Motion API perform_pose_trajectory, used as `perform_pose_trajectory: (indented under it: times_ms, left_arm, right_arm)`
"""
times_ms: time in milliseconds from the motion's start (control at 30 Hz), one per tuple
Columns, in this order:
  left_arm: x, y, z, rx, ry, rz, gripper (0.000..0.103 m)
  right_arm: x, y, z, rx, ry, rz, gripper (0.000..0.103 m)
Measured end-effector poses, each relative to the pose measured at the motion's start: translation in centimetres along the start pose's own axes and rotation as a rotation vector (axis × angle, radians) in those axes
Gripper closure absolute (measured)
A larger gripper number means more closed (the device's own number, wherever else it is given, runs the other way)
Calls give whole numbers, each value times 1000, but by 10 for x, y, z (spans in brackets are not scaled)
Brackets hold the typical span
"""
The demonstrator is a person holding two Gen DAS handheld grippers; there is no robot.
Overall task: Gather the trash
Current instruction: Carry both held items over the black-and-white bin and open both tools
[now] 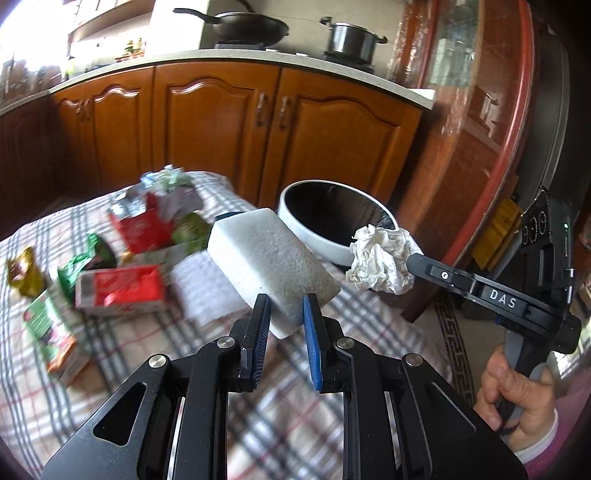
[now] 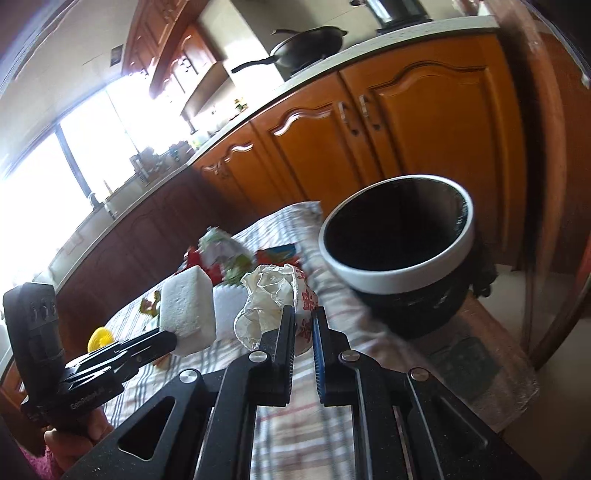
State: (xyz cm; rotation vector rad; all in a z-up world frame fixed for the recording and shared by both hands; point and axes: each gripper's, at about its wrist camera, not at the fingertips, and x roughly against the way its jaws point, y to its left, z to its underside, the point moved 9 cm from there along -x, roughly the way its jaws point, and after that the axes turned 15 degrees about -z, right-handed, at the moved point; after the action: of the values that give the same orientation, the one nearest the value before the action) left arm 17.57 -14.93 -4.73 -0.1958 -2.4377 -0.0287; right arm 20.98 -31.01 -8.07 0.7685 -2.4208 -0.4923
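Note:
My left gripper (image 1: pixel 285 304) is shut on a white foam block (image 1: pixel 271 264) and holds it above the checked tablecloth (image 1: pixel 369 317); the block also shows in the right wrist view (image 2: pixel 188 308). My right gripper (image 2: pixel 303 314) is shut on a crumpled white paper wrapper with red print (image 2: pixel 275 295), seen in the left wrist view (image 1: pixel 380 258) held near the bin rim. The black trash bin with a white rim (image 2: pixel 399 254) stands just beyond the table's edge, ahead and right of both grippers; it also shows in the left wrist view (image 1: pixel 314 229).
Several red and green cartons and wrappers (image 1: pixel 122 288) lie on the table to the left. A yellow object (image 2: pixel 99 338) sits on the table. Wooden kitchen cabinets (image 1: pixel 221 122) stand behind, with a wok (image 1: pixel 247 26) and pot (image 1: pixel 351 37) on the counter. A wooden door (image 1: pixel 480 129) is at the right.

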Motion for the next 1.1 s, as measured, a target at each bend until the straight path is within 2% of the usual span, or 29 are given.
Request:
perform_pose_trajectory:
  times_ms: [433,633,767,1000,1100]
  left_arm:
    - [-43,-53,-43,-75,13,66,86]
    - [-69,-74,-64,-102,22,79,86]
    - [-93,-84,-75,-104,58,94,86]
    - [-120,-91,-80,-105,103,93,86]
    - [-128,-93,-79,-110,120,92,83]
  right_arm:
    - [5,-60,-47,-15,-45,95,94]
    - [-6,-88,-68,-24,-33,129,94]
    - [-14,-104,-78,-36,-21,142,93]
    - [-28,-121,-87,-35,11,168,93]
    - [-34,-126,-86,-35,24,174,89]
